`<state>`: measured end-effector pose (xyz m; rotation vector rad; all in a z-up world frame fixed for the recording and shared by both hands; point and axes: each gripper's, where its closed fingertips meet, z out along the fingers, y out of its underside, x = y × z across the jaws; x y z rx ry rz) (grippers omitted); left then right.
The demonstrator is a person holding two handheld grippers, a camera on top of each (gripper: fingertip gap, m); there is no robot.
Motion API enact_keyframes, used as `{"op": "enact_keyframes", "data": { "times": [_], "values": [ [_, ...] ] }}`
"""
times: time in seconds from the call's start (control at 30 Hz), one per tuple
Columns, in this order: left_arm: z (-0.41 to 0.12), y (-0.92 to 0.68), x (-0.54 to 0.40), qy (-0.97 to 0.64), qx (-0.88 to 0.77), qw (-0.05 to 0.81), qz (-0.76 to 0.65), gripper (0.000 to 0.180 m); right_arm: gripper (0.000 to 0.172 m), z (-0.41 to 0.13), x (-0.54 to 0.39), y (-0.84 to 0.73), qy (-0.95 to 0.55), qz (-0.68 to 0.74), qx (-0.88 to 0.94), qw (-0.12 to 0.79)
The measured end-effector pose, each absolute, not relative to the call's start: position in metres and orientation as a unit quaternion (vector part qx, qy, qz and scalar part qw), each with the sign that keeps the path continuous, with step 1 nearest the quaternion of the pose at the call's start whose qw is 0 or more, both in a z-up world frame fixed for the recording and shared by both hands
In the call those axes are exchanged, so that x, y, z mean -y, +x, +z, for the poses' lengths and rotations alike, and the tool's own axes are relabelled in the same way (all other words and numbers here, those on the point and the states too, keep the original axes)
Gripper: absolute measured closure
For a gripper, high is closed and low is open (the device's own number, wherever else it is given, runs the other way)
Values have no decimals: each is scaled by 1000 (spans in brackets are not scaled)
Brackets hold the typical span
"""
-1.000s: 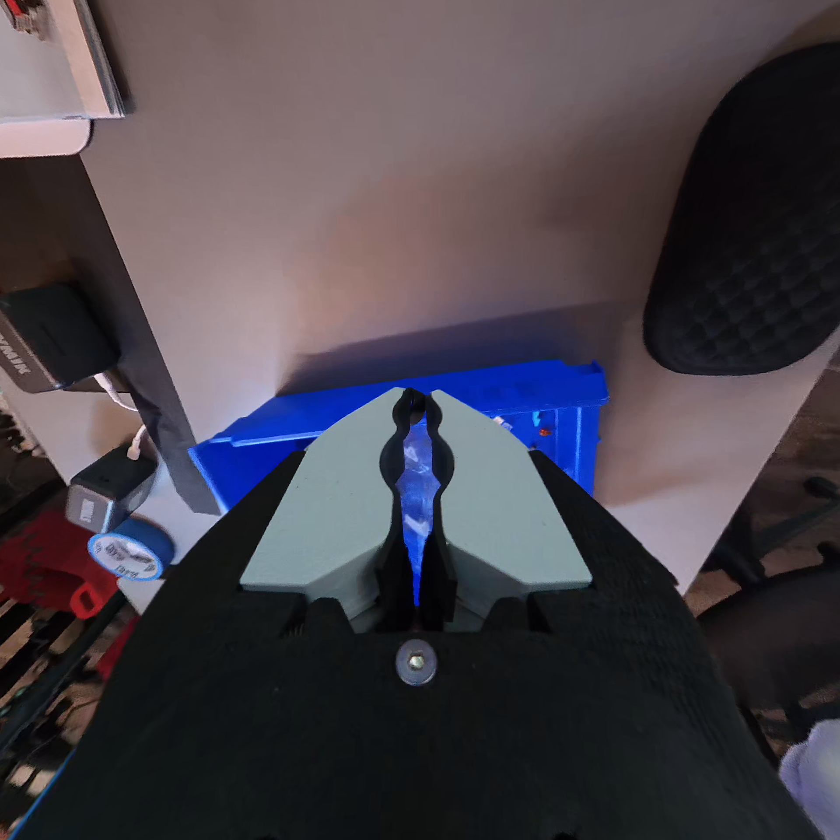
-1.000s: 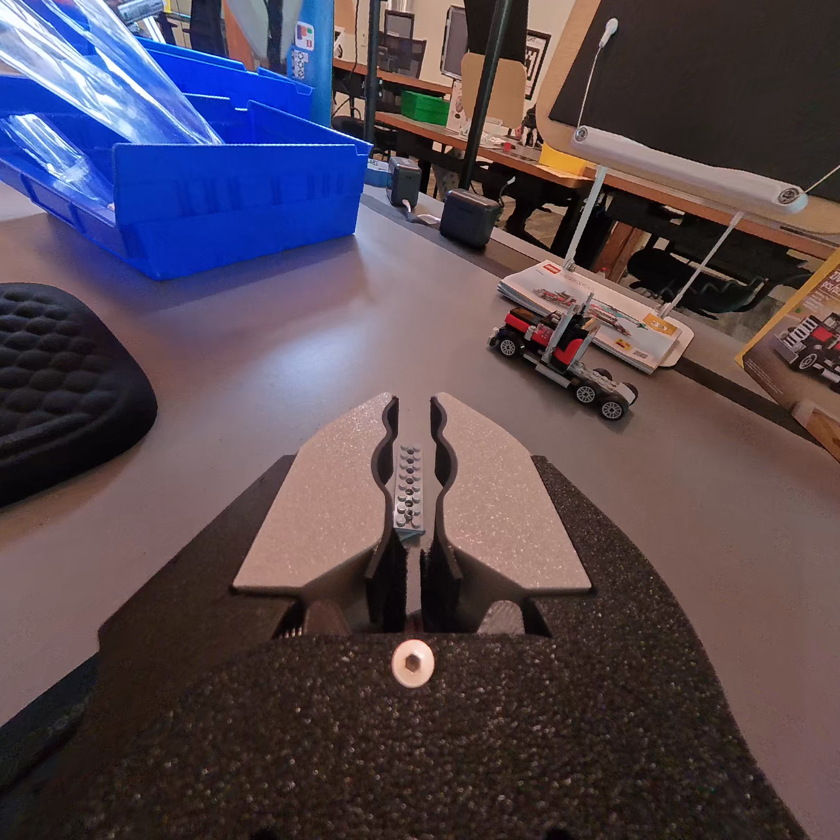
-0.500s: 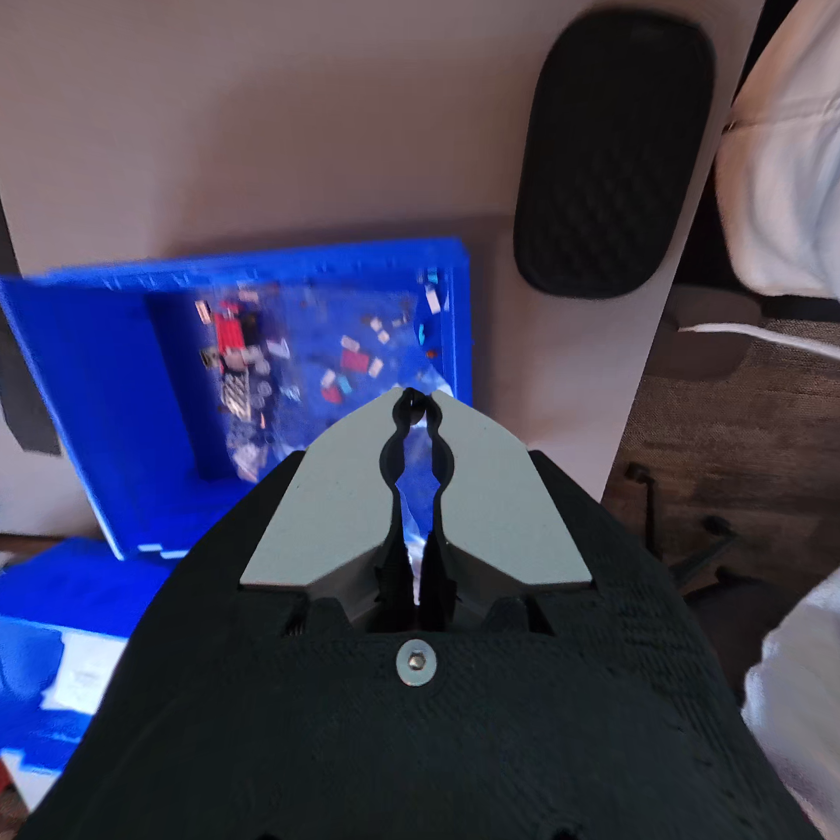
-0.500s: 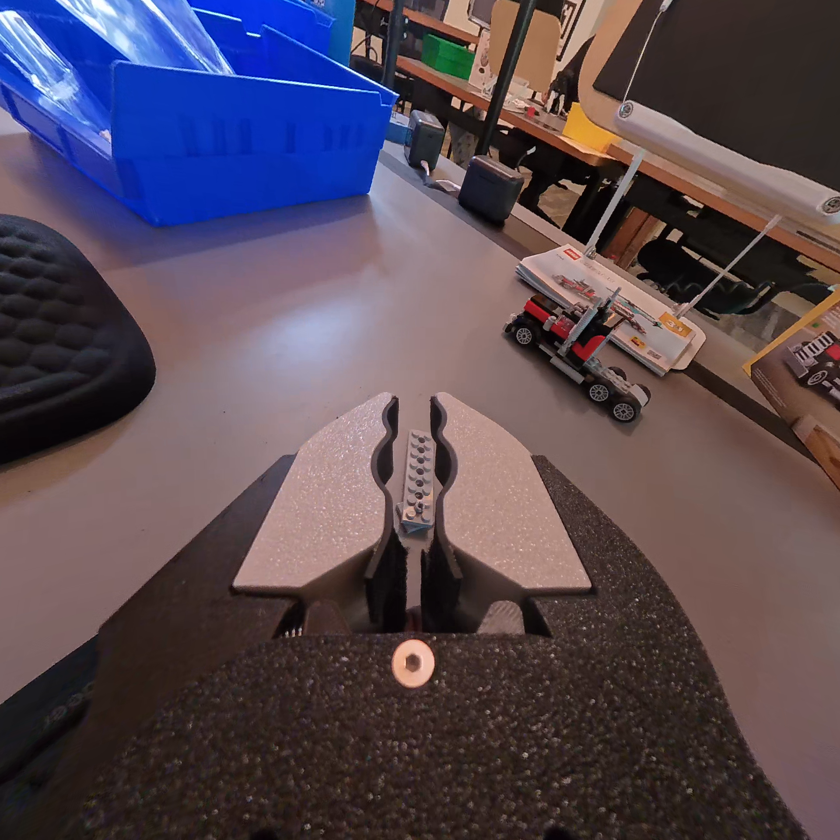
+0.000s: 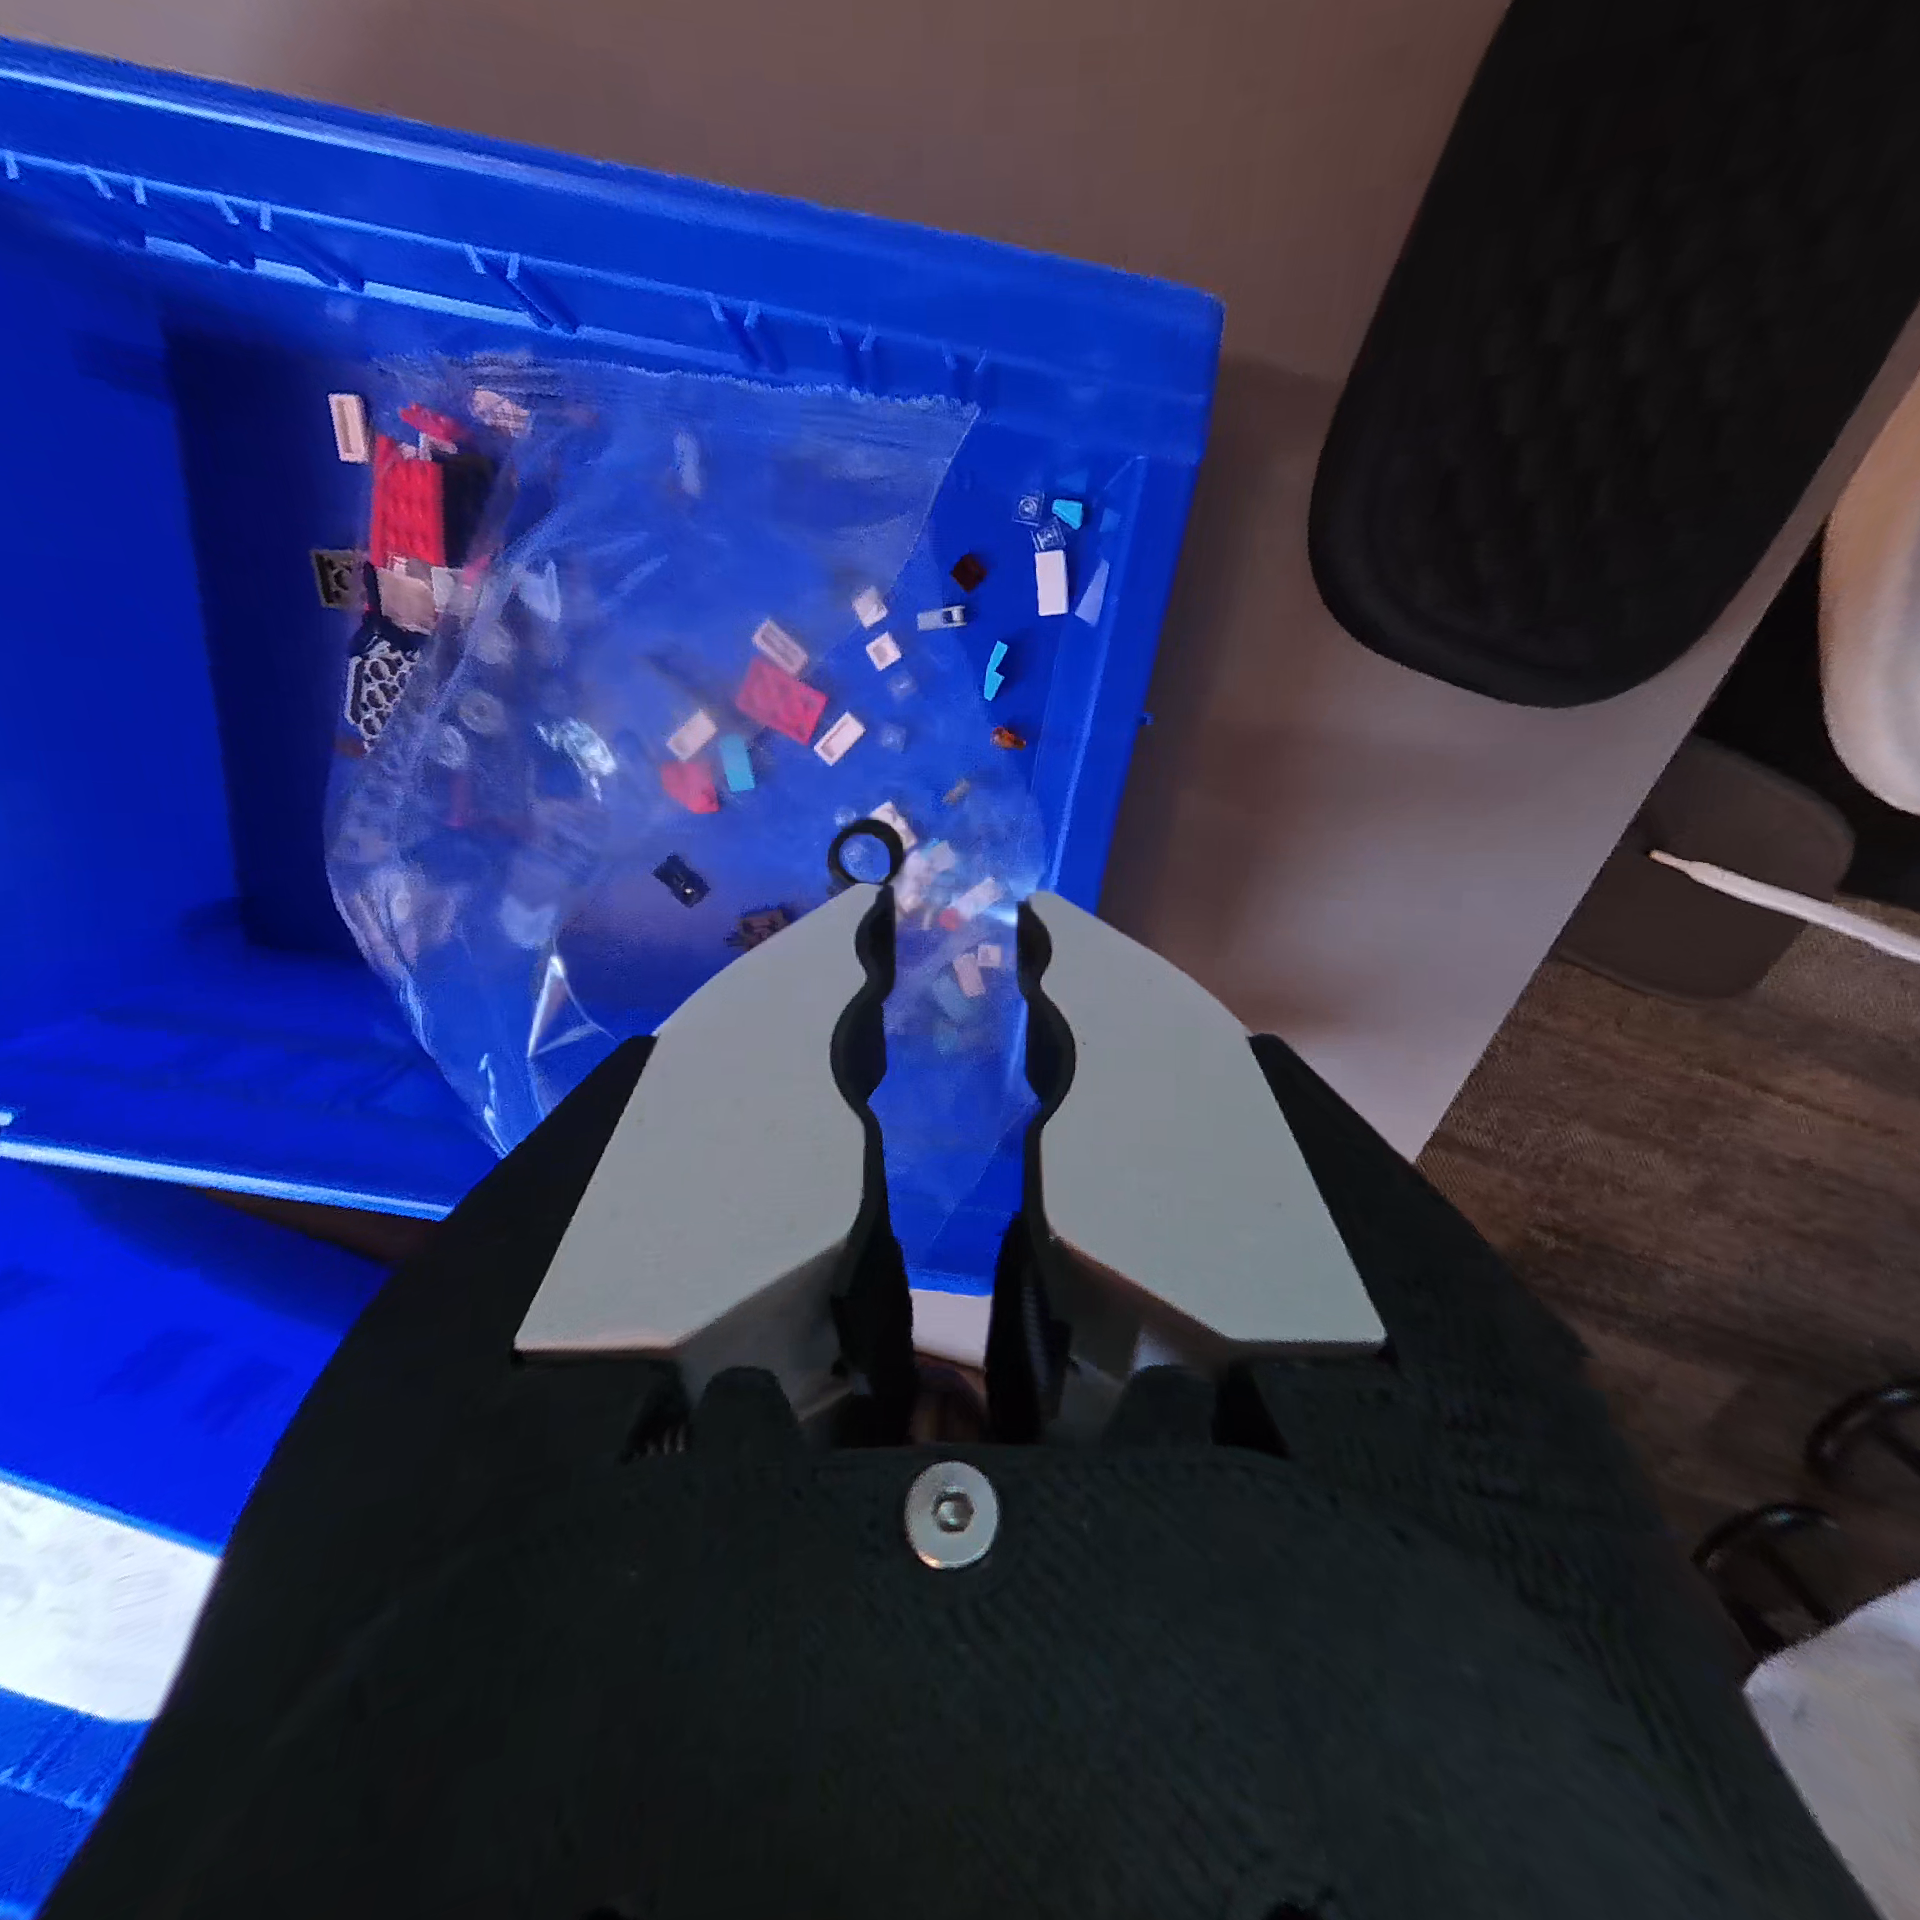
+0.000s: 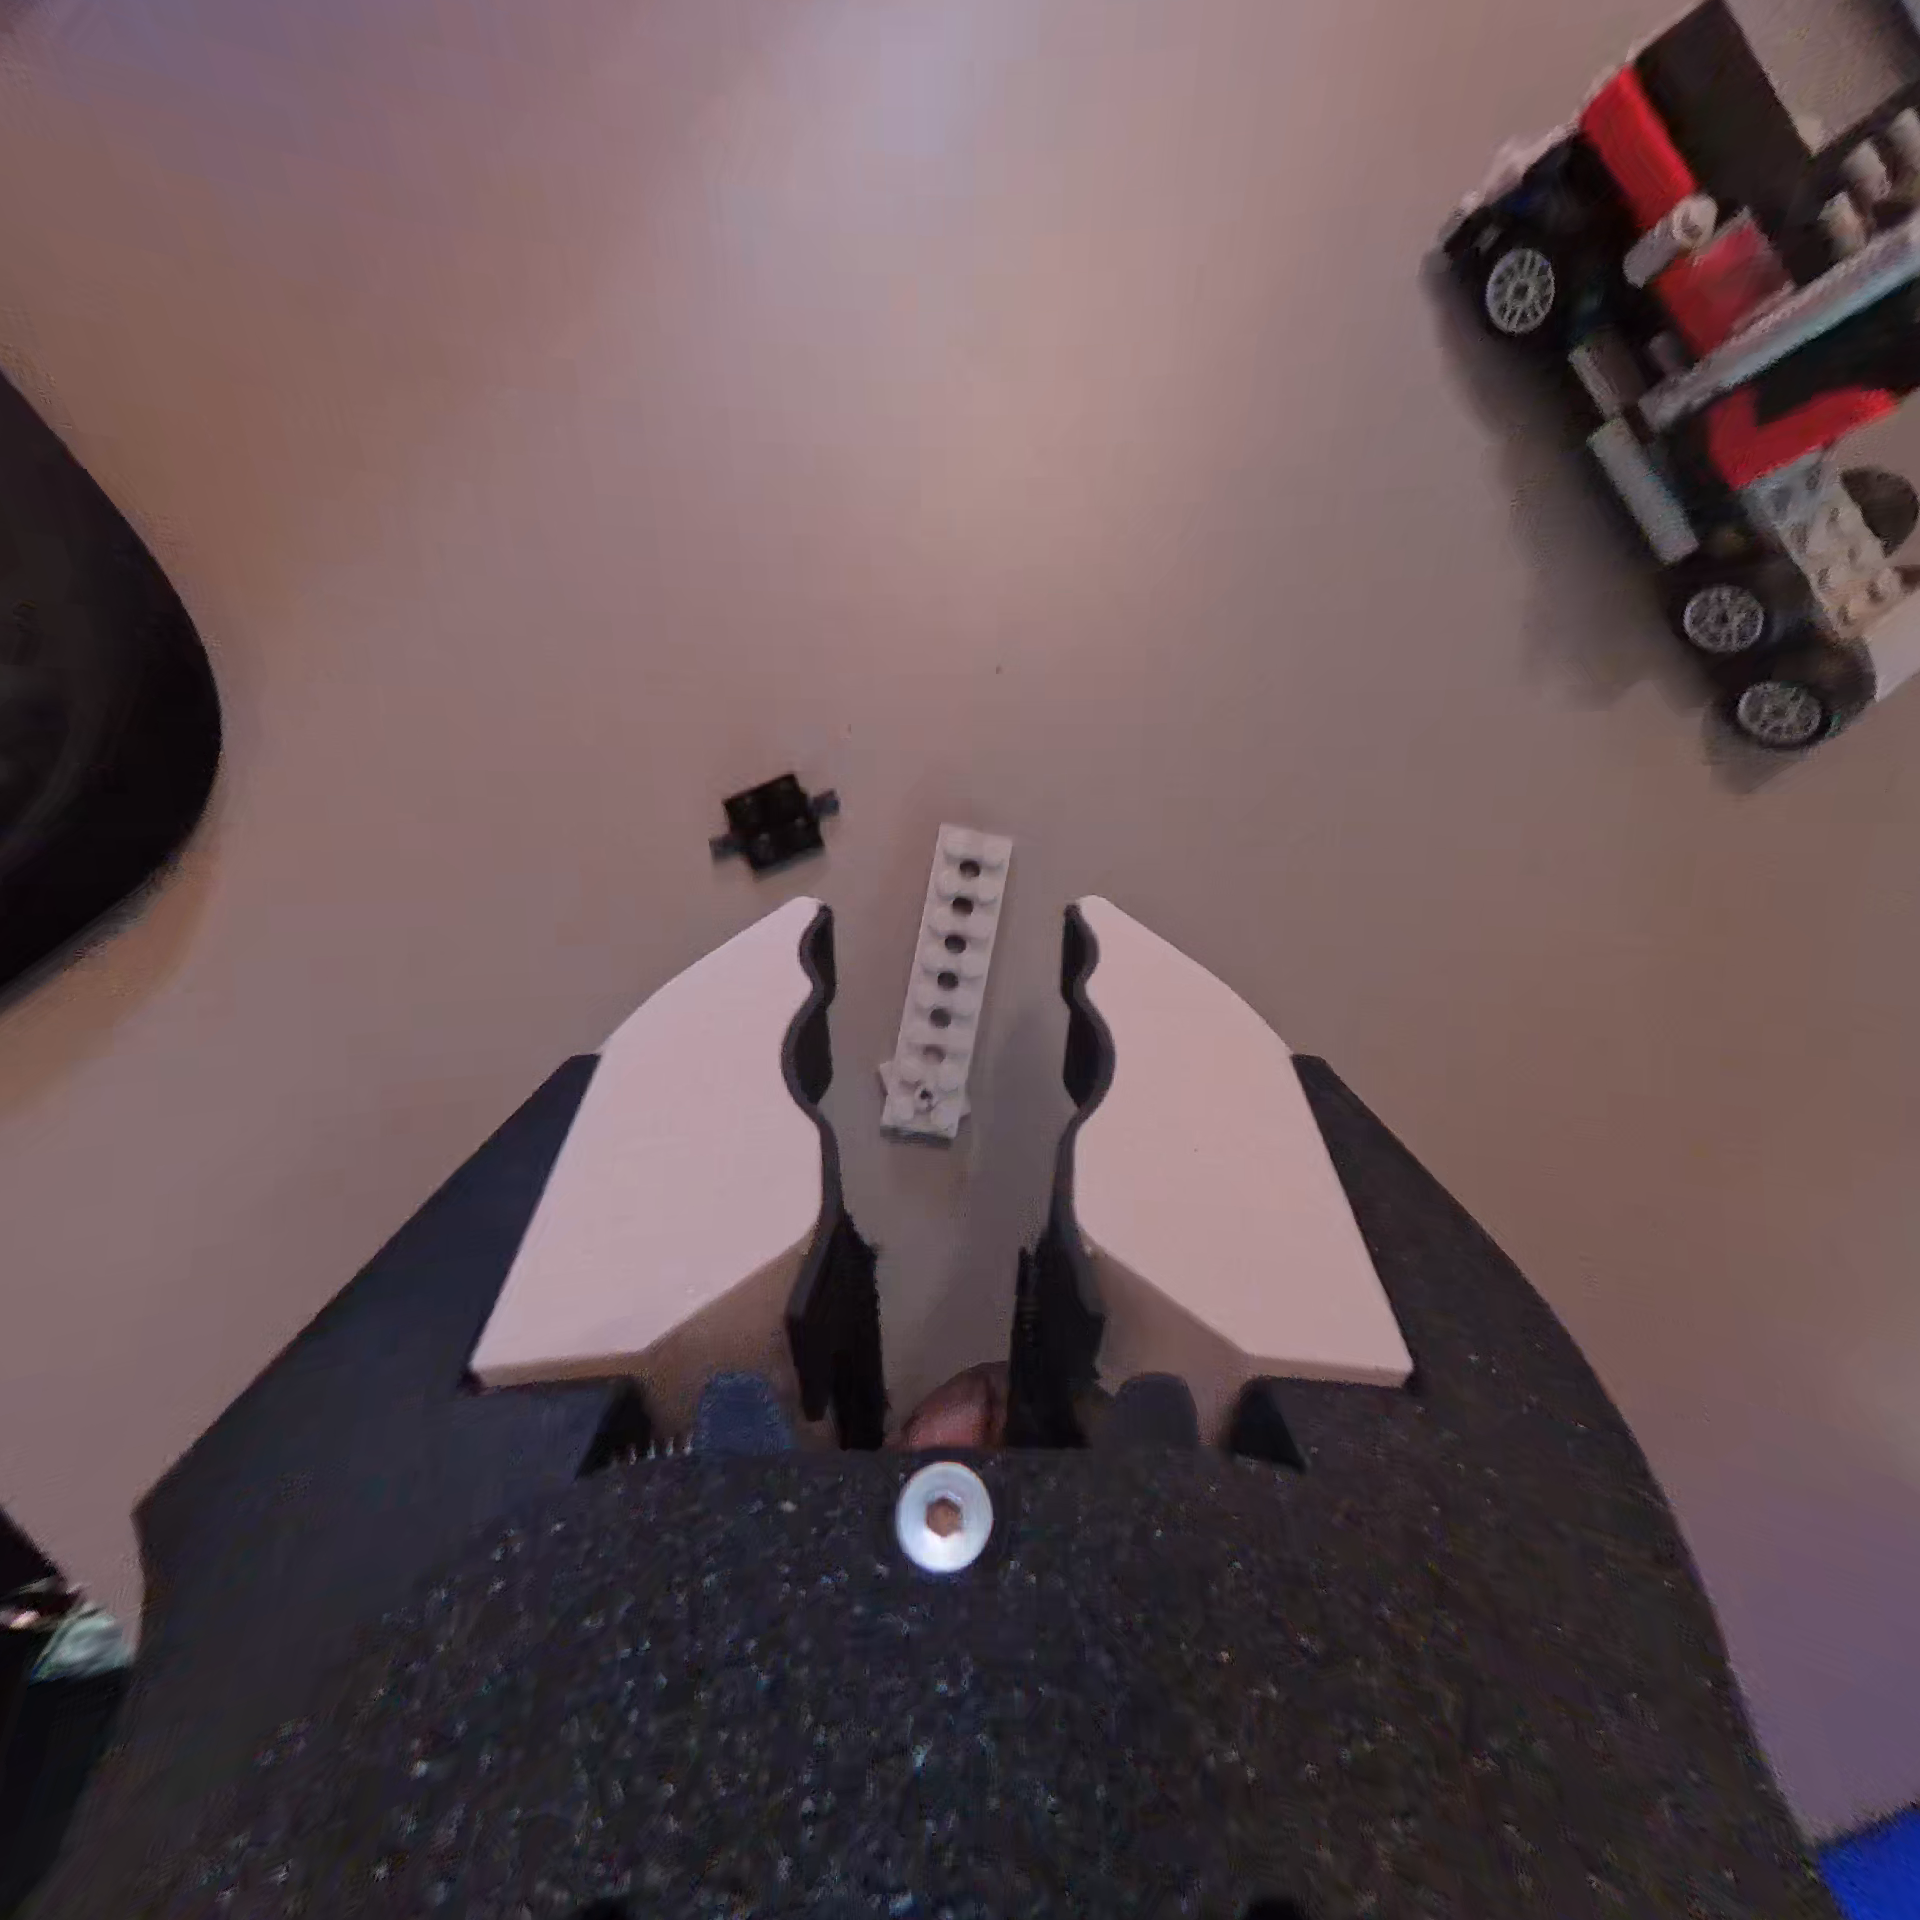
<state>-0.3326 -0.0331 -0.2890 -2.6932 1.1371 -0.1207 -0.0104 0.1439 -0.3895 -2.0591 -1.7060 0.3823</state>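
My parted right fingers flank a long grey holed plate (image 6: 948, 987) lying flat; a clear bag (image 5: 665, 748) of bricks lies in a blue bin (image 5: 125, 623).

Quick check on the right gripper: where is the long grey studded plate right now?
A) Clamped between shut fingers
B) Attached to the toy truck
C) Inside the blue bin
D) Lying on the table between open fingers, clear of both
D: the long grey studded plate lies flat on the table between the spread fingers of the right gripper, with table showing on both sides.
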Motion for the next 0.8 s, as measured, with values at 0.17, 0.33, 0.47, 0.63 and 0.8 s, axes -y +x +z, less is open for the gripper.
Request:
{"op": "enact_keyframes", "data": {
  "times": [0.17, 0.33, 0.47, 0.63, 0.8],
  "values": [
    [-287, -335, 35, -921, -364, 132, -30, 146, 112, -379, -162, -30, -746, 106, 633, 178],
    [-277, -334, 38, -922, -355, 147, -32, 139, 105, -374, -161, -47, -746, 92, 644, 139],
    [-265, -315, 36, -911, -357, 182, -95, 137, 94, -364, -167, -71, -784, 79, 606, 108],
    [-229, -273, 30, -874, -345, 253, -231, 130, 85, -341, -188, -121, -816, 101, 554, 130],
    [-183, -261, 15, -841, -273, 358, -301, 115, 80, -336, -196, -137, -822, 91, 543, 148]
  ]
}}
